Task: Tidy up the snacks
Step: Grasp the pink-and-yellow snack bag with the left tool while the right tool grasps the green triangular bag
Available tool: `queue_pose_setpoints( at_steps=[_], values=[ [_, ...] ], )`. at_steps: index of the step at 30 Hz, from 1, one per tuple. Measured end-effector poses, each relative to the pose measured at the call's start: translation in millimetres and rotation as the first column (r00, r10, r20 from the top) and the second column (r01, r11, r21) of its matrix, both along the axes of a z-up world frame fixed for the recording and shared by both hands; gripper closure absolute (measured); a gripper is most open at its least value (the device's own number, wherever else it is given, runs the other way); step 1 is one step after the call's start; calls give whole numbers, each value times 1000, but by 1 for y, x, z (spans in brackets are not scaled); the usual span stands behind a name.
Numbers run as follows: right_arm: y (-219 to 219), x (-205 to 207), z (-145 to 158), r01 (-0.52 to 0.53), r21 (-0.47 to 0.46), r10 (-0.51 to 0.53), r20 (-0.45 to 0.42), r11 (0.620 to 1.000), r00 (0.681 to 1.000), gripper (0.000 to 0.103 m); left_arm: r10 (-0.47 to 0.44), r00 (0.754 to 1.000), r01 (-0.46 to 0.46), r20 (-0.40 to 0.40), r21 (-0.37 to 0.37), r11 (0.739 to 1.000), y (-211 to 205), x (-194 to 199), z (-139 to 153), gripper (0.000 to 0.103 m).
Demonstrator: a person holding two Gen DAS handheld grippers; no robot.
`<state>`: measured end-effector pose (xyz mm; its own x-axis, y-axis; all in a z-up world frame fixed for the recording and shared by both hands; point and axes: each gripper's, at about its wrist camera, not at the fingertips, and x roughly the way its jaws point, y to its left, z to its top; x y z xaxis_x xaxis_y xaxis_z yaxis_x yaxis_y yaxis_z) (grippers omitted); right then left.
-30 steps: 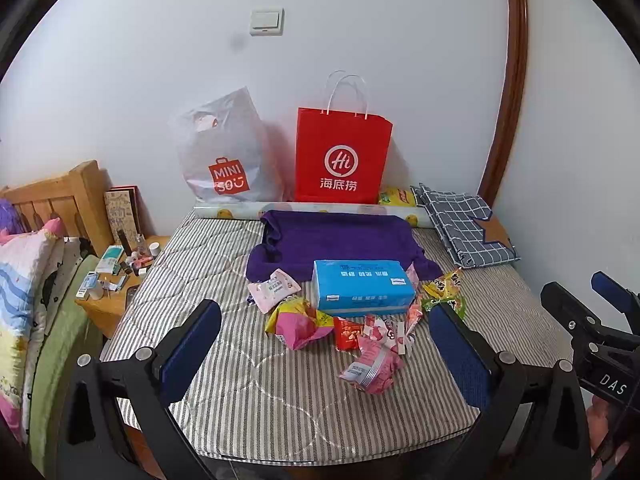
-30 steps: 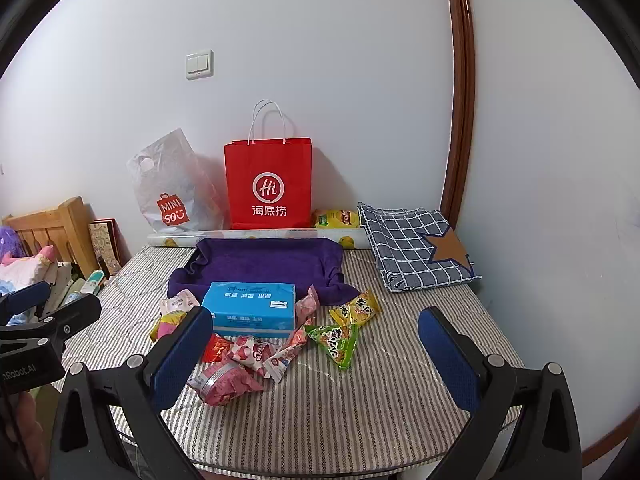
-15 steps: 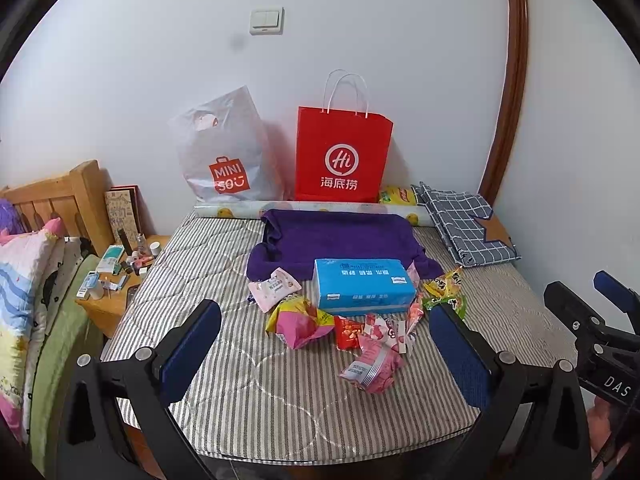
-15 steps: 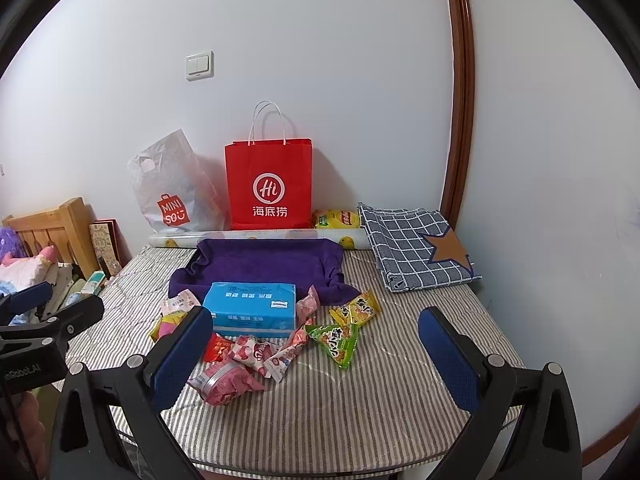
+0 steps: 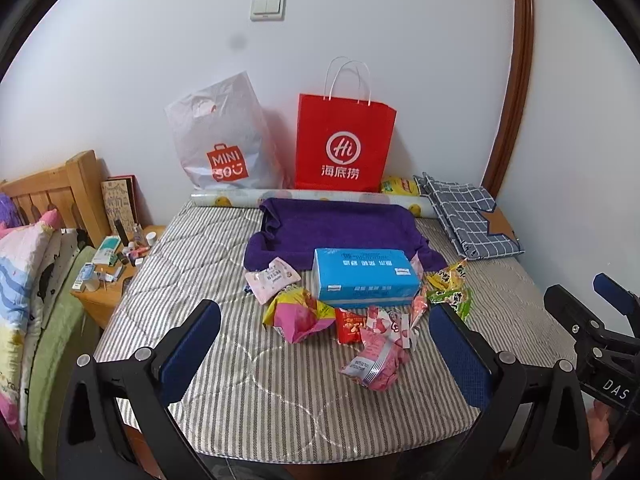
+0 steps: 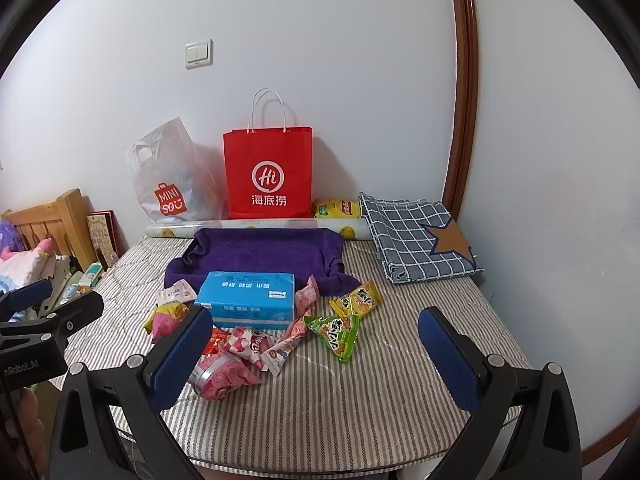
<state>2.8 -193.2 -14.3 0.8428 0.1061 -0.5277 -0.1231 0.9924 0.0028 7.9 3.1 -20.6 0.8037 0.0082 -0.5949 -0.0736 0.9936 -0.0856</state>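
Right now I hold my left gripper [image 5: 324, 344] and right gripper [image 6: 316, 348] spread wide, both empty, above the snack packets [image 6: 256, 344] near the blue tissue box [image 5: 364, 276].

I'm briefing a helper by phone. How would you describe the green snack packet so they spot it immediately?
Find the light blue tissue box in the middle of the striped mattress. Just right of it, nearer the front edge, lies the triangular green snack packet. Its neighbours are pink, red or yellow; it alone is bright green.
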Motion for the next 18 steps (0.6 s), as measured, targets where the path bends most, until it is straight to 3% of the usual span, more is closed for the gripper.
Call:
queue_pose_setpoints(
  at_steps=[18],
  values=[
    [-14,49,-58,47,29,-42,-143,998,989,0,0,993,0,-114,6,1000,-1,45,-54,0]
  ],
)
